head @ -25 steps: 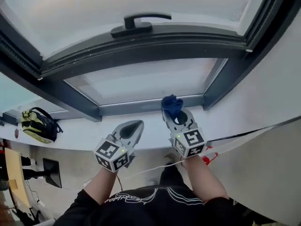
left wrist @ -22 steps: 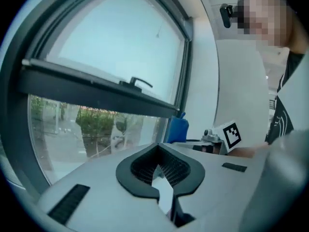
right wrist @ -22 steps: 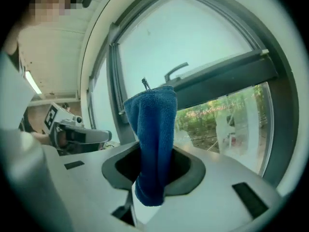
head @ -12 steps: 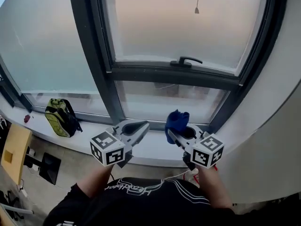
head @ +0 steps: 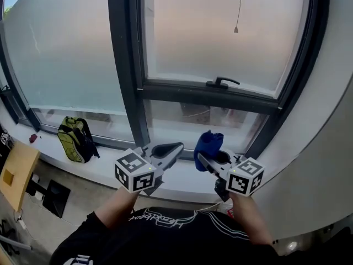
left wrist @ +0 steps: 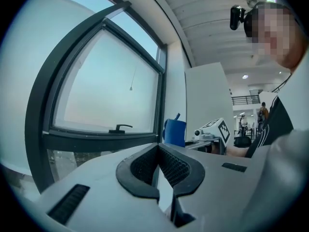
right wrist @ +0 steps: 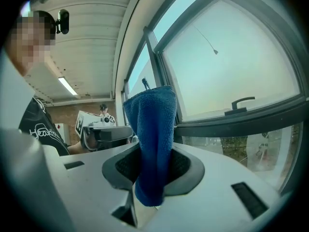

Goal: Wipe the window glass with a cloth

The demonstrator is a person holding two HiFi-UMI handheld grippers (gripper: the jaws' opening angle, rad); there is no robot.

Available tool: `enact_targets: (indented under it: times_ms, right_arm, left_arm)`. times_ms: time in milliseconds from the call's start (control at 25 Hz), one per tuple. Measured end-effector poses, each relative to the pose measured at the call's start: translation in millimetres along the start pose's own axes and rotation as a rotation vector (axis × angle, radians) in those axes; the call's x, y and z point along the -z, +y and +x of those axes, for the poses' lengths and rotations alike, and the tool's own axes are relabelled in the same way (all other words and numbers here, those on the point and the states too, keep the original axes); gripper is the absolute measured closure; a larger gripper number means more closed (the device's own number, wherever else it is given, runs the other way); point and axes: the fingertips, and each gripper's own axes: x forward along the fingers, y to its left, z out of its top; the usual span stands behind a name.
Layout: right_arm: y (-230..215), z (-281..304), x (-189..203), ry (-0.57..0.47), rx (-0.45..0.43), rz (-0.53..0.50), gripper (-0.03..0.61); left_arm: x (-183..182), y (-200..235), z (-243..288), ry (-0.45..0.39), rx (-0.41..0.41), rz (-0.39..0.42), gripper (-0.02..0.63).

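A blue cloth sticks up from my right gripper, which is shut on it, a short way in front of the window. The window glass is a tall frosted pane in a dark frame, with a black handle on its lower rail and a smaller pane below. My left gripper is level with the right one, shut and holding nothing. In the left gripper view the cloth shows beyond the closed jaws, and the handle lies to the left.
A white sill runs under the windows. A green backpack leans on it at the left. A pull cord hangs before the upper pane. A wooden board and a black stand are on the floor at the lower left.
The head view has tilted up from the sill to the tall panes. Both grippers stay side by side, the right still holding the cloth, now slightly higher against the lower pane.
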Motion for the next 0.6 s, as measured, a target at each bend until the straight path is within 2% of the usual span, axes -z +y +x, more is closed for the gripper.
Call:
enact_targets:
  times_ms: [600]
  right_arm:
    - [-18.2,-3.3,15.9,0.0,0.07,0.09,0.486]
  left_arm:
    - [25.7,3.6,16.3,0.031,0.049,-0.063,0.609]
